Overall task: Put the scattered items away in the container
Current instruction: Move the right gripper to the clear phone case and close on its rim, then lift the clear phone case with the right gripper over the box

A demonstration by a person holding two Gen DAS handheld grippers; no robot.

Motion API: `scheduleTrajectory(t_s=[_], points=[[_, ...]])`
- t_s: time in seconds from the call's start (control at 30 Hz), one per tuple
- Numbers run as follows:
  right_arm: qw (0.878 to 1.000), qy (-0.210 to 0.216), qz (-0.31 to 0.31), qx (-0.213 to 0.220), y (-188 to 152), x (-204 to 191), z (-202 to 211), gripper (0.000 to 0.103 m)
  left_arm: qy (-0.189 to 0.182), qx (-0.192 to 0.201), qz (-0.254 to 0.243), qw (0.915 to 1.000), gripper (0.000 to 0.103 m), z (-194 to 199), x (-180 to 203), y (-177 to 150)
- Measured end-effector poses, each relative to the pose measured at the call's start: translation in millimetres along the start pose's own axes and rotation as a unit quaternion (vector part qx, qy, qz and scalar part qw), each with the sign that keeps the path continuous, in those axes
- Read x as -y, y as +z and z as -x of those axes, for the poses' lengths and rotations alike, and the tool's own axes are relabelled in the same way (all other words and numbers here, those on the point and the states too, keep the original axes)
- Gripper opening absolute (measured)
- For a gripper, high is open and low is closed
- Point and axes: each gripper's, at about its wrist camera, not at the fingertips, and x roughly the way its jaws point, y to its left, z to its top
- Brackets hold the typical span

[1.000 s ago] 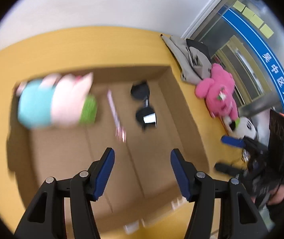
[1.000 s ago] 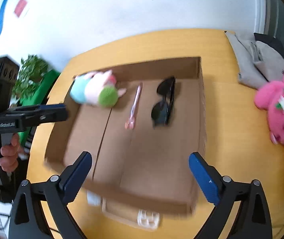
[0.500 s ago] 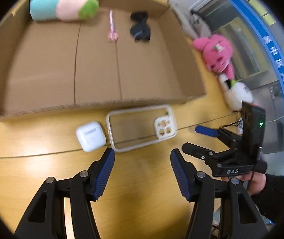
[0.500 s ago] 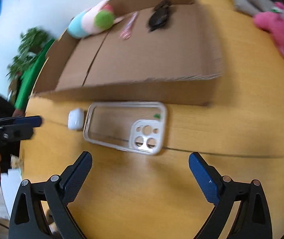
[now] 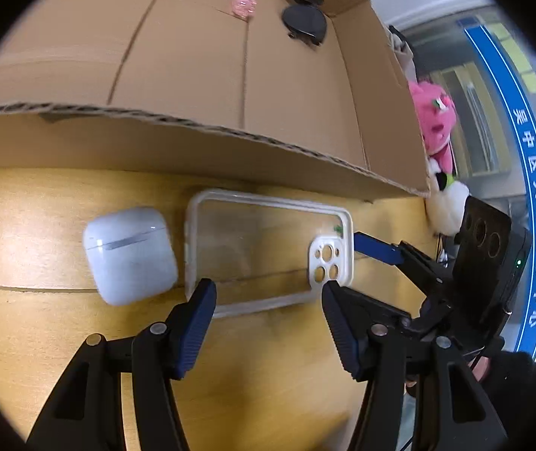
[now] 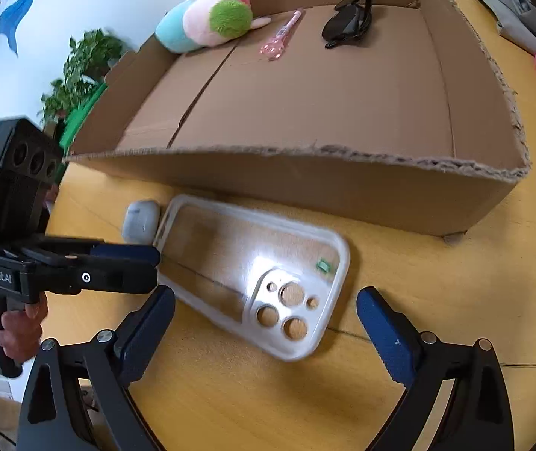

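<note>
A: Left tool standing with its jaws well apart, gripping nothing, hanging over the near edge of the phone case

B: Right tool also spread wide, holding nothing, hovering above the camera-hole end of that same case; whether either tool is touching the case, impossible to tell

A: Case lying flat on the tabletop, clear with a whitish rim, just in front of the cardboard box

B: White earbud case sitting beside it at the end away from the camera holes, lid shut, nearly touching the rim

A: Already lying inside the box: sunglasses, folded; a pink pen; a plush toy leaning against the far wall

B: Pink plush resting beyond the box corner on the tabletop
</note>
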Motion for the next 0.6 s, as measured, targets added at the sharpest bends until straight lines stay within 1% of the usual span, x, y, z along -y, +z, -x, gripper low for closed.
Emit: scheduleTrajectory(t_s=[0.03,0.07,0.1,0.2,0.23,0.27,0.3,0.33,0.37,0.43,0.5,0.6], points=[[1.0,-0.003,-0.004,0.004,0,1,0,0.096,-0.001,-0.005,-0.003,1.0,0.057,-2,-1,-1],[1.0,-0.01,-0.006,0.007,1,0,-1,0.089,-0.004,-0.007,-0.009,0.9999,0.057,-2,-2,-2],[1.0,-0.017,-0.008,0.006,1,-1,-1,0.077,-0.005,-0.008,-0.011,0.9999,0.058,-2,-2,-3],[0.999,-0.046,-0.017,-0.003,-2,-5,-1,0.056,0.0,-0.011,-0.009,0.9999,0.058,-1,-4,-9],[0.998,-0.055,-0.023,-0.006,-5,-7,0,0.051,0.002,-0.011,-0.01,0.9999,0.058,-1,-4,-11],[0.998,-0.062,-0.029,-0.007,-8,-7,1,0.038,0.003,-0.011,-0.01,0.9999,0.058,0,-5,-16],[0.997,-0.07,-0.036,-0.009,-12,-6,1,0.021,0.003,-0.013,-0.009,0.9999,0.058,2,-8,-20],[0.996,-0.076,-0.042,-0.013,-16,-4,1,0.014,0.002,-0.017,-0.007,0.9998,0.058,3,-10,-25],[0.996,-0.074,-0.05,-0.018,-20,-3,1,0.01,0.001,-0.024,-0.006,0.9997,0.058,4,-11,-31],[0.996,-0.069,-0.052,-0.023,-29,-6,0,0.01,0.008,-0.028,-0.008,0.9995,0.058,7,-12,-42],[0.996,-0.073,-0.038,-0.032,-35,-14,-2,0.01,0.021,-0.017,-0.004,0.9996,0.058,16,-13,-50],[0.996,-0.071,-0.037,-0.036,-38,-20,-6,0.01,0.028,0.007,0.013,0.9995,0.058,30,-21,-55]])
